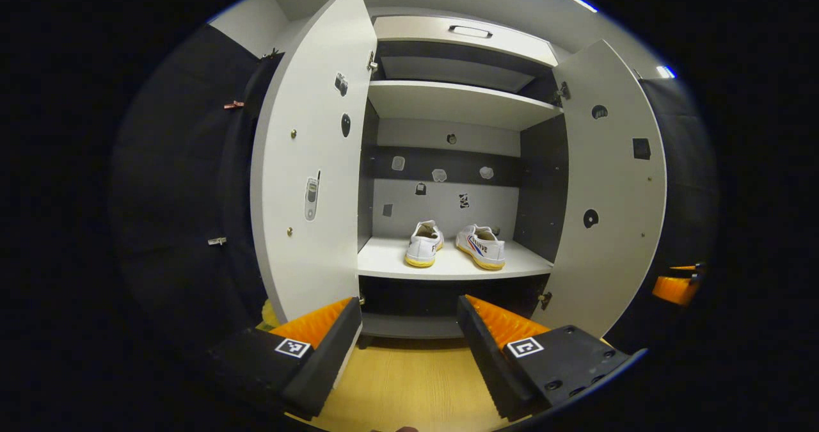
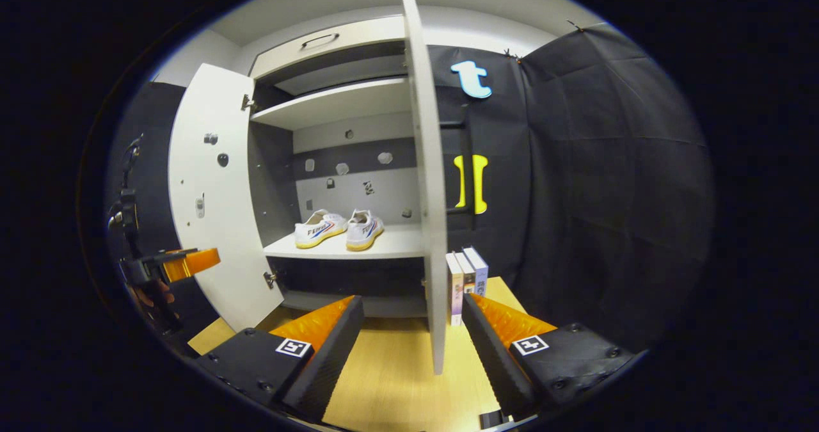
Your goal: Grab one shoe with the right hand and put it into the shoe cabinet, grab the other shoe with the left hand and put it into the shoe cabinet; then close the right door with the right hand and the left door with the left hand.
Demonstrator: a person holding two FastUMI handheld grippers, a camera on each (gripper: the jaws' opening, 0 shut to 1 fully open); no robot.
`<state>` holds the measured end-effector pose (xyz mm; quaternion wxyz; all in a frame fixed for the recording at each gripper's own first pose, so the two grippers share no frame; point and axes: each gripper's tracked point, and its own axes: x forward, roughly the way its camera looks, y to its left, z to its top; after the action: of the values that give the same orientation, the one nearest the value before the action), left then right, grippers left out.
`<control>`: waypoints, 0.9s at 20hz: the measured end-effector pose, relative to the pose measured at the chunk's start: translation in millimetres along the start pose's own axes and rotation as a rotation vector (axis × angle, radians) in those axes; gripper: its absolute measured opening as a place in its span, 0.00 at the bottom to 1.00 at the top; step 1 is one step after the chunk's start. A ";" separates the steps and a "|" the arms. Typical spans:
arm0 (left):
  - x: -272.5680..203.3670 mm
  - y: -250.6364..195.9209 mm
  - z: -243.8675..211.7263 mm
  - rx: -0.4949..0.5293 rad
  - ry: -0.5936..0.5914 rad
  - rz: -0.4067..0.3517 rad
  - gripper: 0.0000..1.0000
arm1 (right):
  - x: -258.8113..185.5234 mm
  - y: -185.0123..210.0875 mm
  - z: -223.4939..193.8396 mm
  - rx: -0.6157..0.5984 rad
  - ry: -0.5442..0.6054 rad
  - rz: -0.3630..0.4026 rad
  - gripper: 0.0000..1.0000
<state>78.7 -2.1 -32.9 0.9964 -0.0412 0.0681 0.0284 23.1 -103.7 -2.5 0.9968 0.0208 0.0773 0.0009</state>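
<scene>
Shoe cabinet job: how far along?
Done: both shoes sit side by side on the cabinet shelf. In hand: nothing; the left hand-held gripper and right hand-held gripper are open and empty. Left: right door and left door both stand open.

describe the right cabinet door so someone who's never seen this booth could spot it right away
Find the tall pale shoe cabinet with two white shoes on its shelf. Two doors stand open from it; the right door is the one nearest the right gripper, seen edge-on in the right gripper view. Unlike the left door, it has upright books standing beside its foot.
</scene>
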 end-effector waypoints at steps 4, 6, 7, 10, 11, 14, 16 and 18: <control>2.4 -21.3 -4.5 0.026 0.006 -0.046 0.95 | 3.7 -47.9 46.7 0.032 -0.037 -0.078 0.99; 2.7 -34.6 -8.5 0.043 0.015 -0.077 0.95 | 10.3 -67.3 68.2 0.080 -0.056 -0.094 0.99; 2.4 -39.3 -10.8 0.048 0.020 -0.089 0.95 | 14.1 -77.7 77.1 0.091 -0.070 -0.103 0.98; 1.7 -51.5 -17.9 0.054 0.040 -0.115 0.95 | 34.1 -108.1 97.4 0.054 -0.094 -0.144 0.98; -0.4 -53.3 -20.0 0.055 0.046 -0.117 0.95 | 41.5 -113.4 101.6 0.044 -0.091 -0.145 0.98; -5.8 -54.8 -20.2 0.065 0.040 -0.103 0.95 | 65.5 -112.8 112.2 0.013 -0.095 -0.115 0.98; -8.1 -51.5 -25.5 0.070 0.050 -0.075 0.95 | 83.3 -110.0 110.0 -0.022 -0.078 -0.086 0.98; -11.5 -49.9 -32.1 0.057 0.063 -0.059 0.95 | 96.6 -105.6 106.9 -0.039 -0.064 -0.051 0.98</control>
<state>66.2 -55.1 -59.2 0.9949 -0.0158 0.0992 -0.0044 134.9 -213.1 83.7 0.9987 -0.0005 0.0456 -0.0238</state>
